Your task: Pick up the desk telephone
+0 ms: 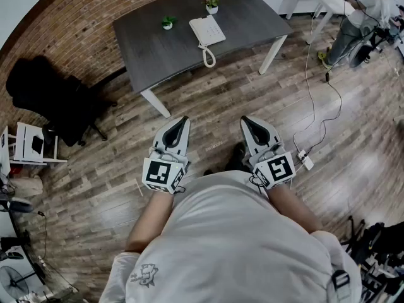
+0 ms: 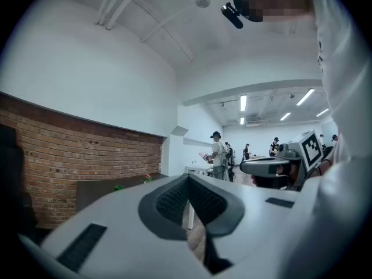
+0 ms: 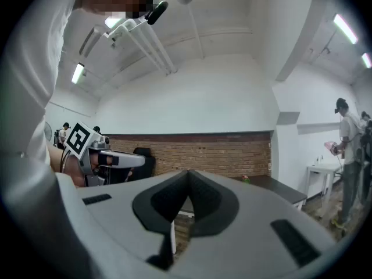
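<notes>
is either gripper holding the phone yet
No, the desk telephone sits on the grey desk, far from the left gripper and right gripper.

Upper centre: desk (image 1: 158,49) with a dark grey top and white legs. On it, a telephone (image 1: 207,30), white, with a white coiled cord (image 1: 207,57). Beside it, a green plant (image 1: 167,22) and a pink-flowered plant (image 1: 211,2), both in white pots.

Upper left: wall (image 1: 69,17) of red-brown brick with pale mortar lines.

Left edge: chair (image 1: 47,93), black.

Floor (image 1: 240,93): grey-brown wood planks, streaky grain.

Centre: left gripper (image 1: 183,122) and right gripper (image 1: 246,122), pale grey with black pads and black-and-white square markers.

Bottom: shirt (image 1: 233,245), white.
</notes>
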